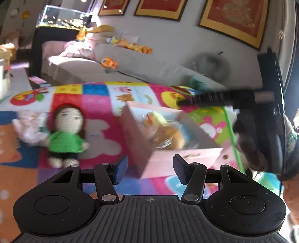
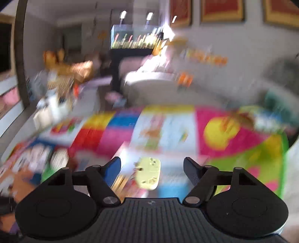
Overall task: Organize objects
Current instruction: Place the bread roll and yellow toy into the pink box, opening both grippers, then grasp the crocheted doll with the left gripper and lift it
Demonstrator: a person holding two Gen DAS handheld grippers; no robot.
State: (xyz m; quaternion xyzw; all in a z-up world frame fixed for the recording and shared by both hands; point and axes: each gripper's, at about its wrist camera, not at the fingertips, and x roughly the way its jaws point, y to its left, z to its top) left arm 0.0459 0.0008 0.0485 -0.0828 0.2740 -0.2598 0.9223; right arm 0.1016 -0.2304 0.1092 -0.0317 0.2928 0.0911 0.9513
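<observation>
An open pink box (image 1: 158, 160) stands on the colourful play mat (image 1: 97, 104), with a yellow plush and a plastic-wrapped orange toy inside. Left of it lie a doll in a green top (image 1: 65, 136) and a pale pink plush (image 1: 28, 129). My left gripper (image 1: 150, 168) is open, its fingers either side of the box's near corner without pressing on it. The right wrist view is badly blurred. There my right gripper (image 2: 152, 168) is open, and a pale yellow-green toy (image 2: 148, 172) shows between its fingers with a gap on each side.
A grey sofa (image 1: 130, 69) strewn with plush toys runs behind the mat. A fish tank (image 1: 63, 17) on a black stand sits at the back left. The other gripper's black body (image 1: 224, 97) and a dark sleeve (image 1: 250, 142) fill the right edge.
</observation>
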